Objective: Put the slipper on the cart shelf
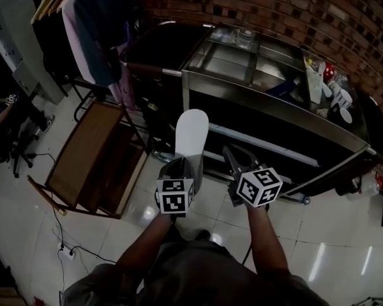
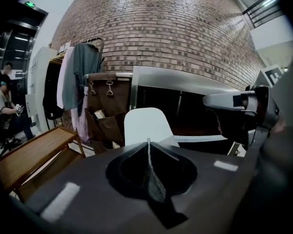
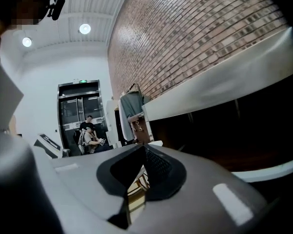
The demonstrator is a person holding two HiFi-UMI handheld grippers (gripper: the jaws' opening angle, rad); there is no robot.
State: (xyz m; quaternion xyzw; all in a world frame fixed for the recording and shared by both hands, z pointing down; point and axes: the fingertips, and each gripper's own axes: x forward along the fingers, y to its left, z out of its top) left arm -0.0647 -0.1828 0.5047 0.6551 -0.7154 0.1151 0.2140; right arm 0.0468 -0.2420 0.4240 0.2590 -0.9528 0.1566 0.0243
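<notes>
The left gripper (image 1: 186,163) is clenched on 1 end of the white slipper (image 1: 191,131), which sticks out ahead of it in the air over the floor, just short of the steel cart (image 1: 271,106). The hold looks to be on 1 thin edge only, so the long free end could swing or slip out if it knocks the top rail or the pale lip of the lower shelf (image 1: 263,146). The right gripper (image 1: 237,159) is closed on nothing, just beside the left; the 2 could bump in a tight entry. The dark bay between rail and lip seems wide and free ahead of the slipper. On the left, a wooden rack (image 1: 92,152) and hanging clothes (image 1: 92,24) crowd that side; small items (image 1: 325,85) sit on the cart's right end, well off the path
</notes>
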